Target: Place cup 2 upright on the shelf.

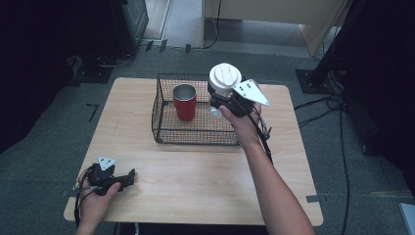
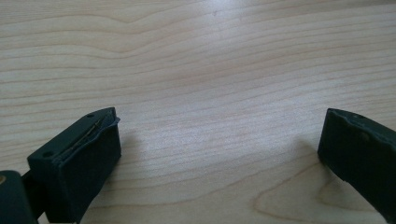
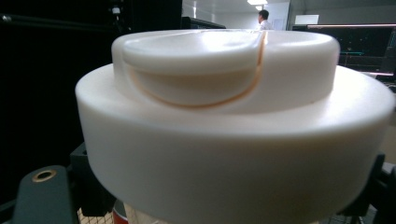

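white-lidded bottle (image 1: 224,78) is what i hold in my right gripper (image 1: 230,100), upright, its long axis vertical and the lid facing up, lifted over the right end of the wire basket (image 1: 166,131). i can't tell whether its base touches the basket floor.

going from big to small: the room around is dim, with grey floor (image 1: 342,161), dark stands at the edges and cables running across the right side. the light wooden table (image 1: 195,176) sits in the middle, bare apart from the basket toward the far side. inside the basket, left of my bottle, stands a red cup (image 1: 185,102), upright, with a silvery inside, apart from the bottle.

my right gripper view adds the close look: the cream lid (image 3: 233,121) with a raised top and a curved flip seam, and my black jaws pressed against the bottle's sides just under the lid, clamped on it. far behind, a lit room with a person standing.

my left gripper (image 1: 128,177) rests at the near left corner of the table in my left hand (image 1: 95,198), well apart from the basket. my left gripper view shows what the high one cannot: jaws spread wide, plain wood grain between them.
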Demonstrator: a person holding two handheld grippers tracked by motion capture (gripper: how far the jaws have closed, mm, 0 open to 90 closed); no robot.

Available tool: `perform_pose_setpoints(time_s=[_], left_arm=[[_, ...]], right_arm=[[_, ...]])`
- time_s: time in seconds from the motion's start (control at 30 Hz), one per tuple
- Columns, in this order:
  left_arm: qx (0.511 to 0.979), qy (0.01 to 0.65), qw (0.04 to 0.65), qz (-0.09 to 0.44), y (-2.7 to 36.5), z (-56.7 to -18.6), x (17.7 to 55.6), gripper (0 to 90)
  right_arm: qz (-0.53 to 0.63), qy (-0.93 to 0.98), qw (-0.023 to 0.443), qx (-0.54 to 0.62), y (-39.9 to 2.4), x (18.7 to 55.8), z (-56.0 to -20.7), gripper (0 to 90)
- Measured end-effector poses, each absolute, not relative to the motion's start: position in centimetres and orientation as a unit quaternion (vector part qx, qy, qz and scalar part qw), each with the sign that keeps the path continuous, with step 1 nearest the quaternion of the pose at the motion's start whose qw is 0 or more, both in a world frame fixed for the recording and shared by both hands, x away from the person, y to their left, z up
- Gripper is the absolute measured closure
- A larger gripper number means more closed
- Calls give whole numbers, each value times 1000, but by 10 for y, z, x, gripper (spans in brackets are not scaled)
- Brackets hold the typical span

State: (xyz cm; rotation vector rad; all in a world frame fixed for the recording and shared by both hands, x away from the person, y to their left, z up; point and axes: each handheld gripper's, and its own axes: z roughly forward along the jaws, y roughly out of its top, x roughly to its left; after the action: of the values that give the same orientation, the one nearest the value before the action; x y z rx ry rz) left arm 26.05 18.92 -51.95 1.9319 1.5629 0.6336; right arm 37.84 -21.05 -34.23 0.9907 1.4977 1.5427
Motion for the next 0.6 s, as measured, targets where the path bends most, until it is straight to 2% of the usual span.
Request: perform_pose_setpoints(time_s=[0.6], left_arm=[[723, 584, 284, 236, 189, -519, 260, 0]], right_arm=[[593, 582, 369, 416, -206, 424, -376, 156]])
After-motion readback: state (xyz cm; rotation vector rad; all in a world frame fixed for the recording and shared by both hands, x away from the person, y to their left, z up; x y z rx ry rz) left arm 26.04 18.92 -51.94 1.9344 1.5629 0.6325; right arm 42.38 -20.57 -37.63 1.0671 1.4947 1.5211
